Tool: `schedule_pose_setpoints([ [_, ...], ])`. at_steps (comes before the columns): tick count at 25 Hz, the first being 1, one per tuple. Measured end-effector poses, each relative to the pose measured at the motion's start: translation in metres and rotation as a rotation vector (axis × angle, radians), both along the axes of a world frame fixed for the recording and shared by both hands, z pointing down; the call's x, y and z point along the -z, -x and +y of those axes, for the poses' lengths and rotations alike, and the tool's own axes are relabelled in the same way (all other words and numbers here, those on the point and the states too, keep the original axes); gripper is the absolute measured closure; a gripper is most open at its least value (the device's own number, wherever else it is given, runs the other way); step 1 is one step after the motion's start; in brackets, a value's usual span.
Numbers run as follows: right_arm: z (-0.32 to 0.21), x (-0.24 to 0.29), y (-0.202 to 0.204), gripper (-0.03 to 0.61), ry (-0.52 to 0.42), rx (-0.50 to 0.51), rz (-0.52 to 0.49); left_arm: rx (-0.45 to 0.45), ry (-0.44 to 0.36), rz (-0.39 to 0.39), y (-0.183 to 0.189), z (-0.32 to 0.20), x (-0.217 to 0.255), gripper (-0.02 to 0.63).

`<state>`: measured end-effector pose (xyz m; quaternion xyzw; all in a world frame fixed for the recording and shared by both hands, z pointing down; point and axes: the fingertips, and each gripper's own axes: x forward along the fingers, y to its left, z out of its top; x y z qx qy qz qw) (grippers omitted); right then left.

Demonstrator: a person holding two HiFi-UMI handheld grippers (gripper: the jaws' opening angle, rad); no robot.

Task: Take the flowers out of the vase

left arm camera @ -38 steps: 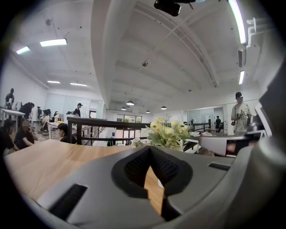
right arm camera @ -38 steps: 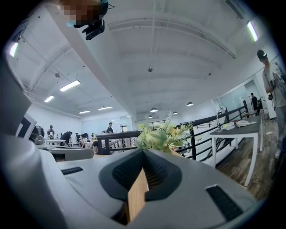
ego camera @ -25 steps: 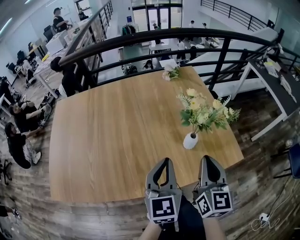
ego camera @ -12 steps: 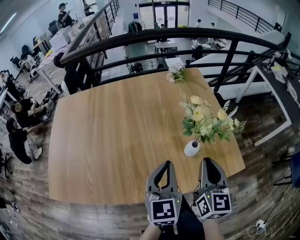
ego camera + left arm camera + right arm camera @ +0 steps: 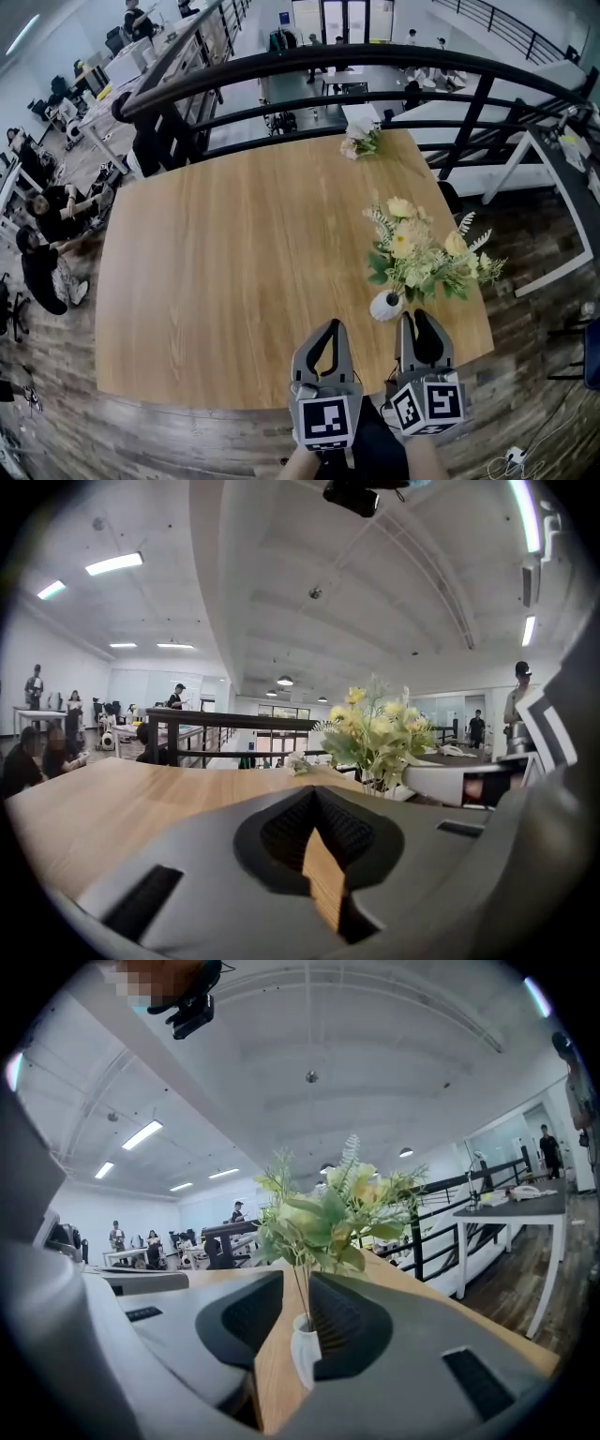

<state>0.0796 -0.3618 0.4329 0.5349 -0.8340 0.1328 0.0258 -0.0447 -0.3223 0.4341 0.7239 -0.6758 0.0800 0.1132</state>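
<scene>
A small white vase (image 5: 385, 306) stands near the right front corner of the wooden table (image 5: 225, 272), holding a bunch of yellow flowers with green leaves (image 5: 422, 253). My right gripper (image 5: 419, 321) is just in front of the vase and slightly to its right, its jaws opening. In the right gripper view the vase (image 5: 305, 1354) and the flowers (image 5: 323, 1213) stand ahead in the gap of the right gripper (image 5: 295, 1283), untouched. My left gripper (image 5: 329, 326) hovers over the table's front edge, left of the vase, shut and empty. In the left gripper view, the flowers (image 5: 375, 733) rise to the right of the left gripper (image 5: 315, 794).
A second small bunch of flowers (image 5: 362, 142) lies at the table's far edge. A black railing (image 5: 375, 70) runs behind the table, with a lower floor and people beyond it. Another table (image 5: 572, 178) stands to the right.
Both grippers have moved forward towards the vase, which now sits close to the right gripper's tips. The right gripper's jaws have parted.
</scene>
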Motion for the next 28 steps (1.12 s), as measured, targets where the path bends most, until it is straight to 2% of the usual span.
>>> schedule_pose_setpoints([
  [4,-0.007,-0.014,-0.002,0.471,0.017,-0.001,-0.007,0.004,-0.01,-0.008,-0.001,-0.006,-0.005,0.598],
  [8,-0.013,-0.023,-0.004,0.471,0.04,-0.008,0.004,0.008,0.041,0.006,-0.005,-0.008,-0.011,0.598],
  [12,-0.019,-0.03,-0.003,0.471,0.065,0.004,0.002,0.01,0.049,0.004,-0.007,-0.01,-0.014,0.598],
  [15,-0.024,-0.035,-0.001,0.426,0.08,0.012,0.001,0.016,0.056,0.003,-0.005,-0.012,-0.017,0.598],
  [20,-0.028,-0.04,0.004,0.423,0.094,0.014,0.004,0.028,0.063,-0.001,0.002,-0.011,-0.018,0.598],
  [23,-0.03,-0.045,0.008,0.387,0.112,0.023,-0.002,0.033,0.064,-0.003,0.004,-0.011,-0.019,0.598],
  [28,-0.035,-0.047,0.009,0.385,0.105,0.001,0.003,0.044,0.068,-0.005,0.008,-0.01,-0.021,0.598],
])
